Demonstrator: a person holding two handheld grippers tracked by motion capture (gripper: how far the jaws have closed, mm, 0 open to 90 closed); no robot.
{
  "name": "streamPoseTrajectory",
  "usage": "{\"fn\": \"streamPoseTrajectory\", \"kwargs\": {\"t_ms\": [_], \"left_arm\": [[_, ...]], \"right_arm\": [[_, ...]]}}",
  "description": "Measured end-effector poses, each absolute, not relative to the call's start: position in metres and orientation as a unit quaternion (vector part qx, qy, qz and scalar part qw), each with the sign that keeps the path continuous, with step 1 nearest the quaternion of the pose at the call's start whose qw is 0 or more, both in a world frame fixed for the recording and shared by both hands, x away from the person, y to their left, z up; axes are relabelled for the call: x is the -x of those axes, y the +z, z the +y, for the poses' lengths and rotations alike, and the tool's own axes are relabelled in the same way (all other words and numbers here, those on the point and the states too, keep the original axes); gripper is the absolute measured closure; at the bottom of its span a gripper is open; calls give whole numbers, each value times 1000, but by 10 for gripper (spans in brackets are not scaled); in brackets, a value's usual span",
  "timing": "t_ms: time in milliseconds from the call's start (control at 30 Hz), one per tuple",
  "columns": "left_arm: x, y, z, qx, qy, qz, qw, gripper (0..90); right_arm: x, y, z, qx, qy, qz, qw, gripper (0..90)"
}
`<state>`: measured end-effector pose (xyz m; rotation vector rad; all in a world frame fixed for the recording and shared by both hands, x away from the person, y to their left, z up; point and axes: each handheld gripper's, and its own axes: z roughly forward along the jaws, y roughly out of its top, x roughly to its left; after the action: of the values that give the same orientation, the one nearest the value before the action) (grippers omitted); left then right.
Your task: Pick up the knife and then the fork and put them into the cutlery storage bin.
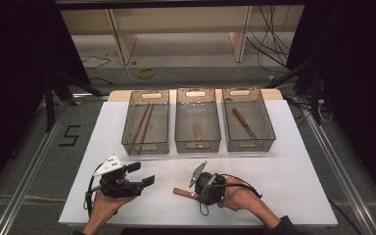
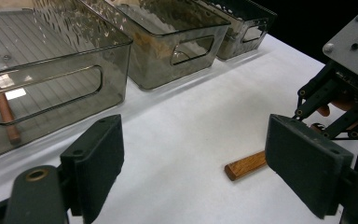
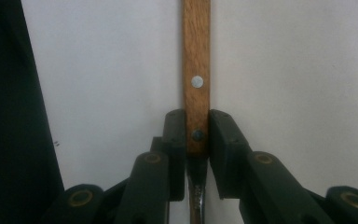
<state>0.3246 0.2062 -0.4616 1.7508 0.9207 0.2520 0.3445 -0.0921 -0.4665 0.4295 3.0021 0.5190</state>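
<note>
On the white table (image 1: 284, 171), going from left to right, the left gripper (image 1: 144, 174) comes first: the person's left hand (image 1: 108, 204) holds it low over the near left part of the table, its grey three-cornered plate on top, its jaws spread wide with nothing between them; the left gripper view shows the two black pads (image 2: 100, 163) well apart over bare tabletop. Beyond it, at the far side, stands the left bin (image 1: 146, 145), a smoky see-through plastic bin with a pair of brown chopsticks (image 1: 143, 122) lying lengthwise in it. Next to the right is the middle bin (image 1: 197, 144), which holds a short utensil with a wooden handle (image 1: 197, 130); what kind it is cannot be told. In front of that bin, on the near middle of the table, lies the wooden-handled utensil (image 3: 196, 70), flat on the surface, its free handle end pointing toward the left gripper. The right gripper (image 3: 196, 133), held by the right hand (image 1: 240, 196), is clamped on it: its pads (image 3: 225, 140) press on both sides of the riveted wooden handle, close to where the metal part begins. The metal part runs back under the gripper, so its shape cannot be told. At the far right stands the right bin (image 1: 249, 144), with a wooden-handled knife (image 1: 246, 126) lying at a slant inside.
</note>
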Motion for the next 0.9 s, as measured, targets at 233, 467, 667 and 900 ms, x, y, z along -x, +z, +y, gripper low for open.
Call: {"fn": "streamPoseTrajectory", "kwargs": {"t_ms": [233,467,667,900], "left_arm": [[-325,-462,206,-736,106,389,544,193],[-325,-462,207,-736,105,390,544,195],[-325,-462,207,-735,105,391,544,195],[-325,-462,207,-734,104,392,545,195]], "right_arm": [[-348,-462,-98,-149,179,972,26,779],[-352,-457,-104,-171,194,966,21,779],[-353,-451,-108,-174,206,963,23,779],[-360,-439,-119,-202,235,950,28,779]]}}
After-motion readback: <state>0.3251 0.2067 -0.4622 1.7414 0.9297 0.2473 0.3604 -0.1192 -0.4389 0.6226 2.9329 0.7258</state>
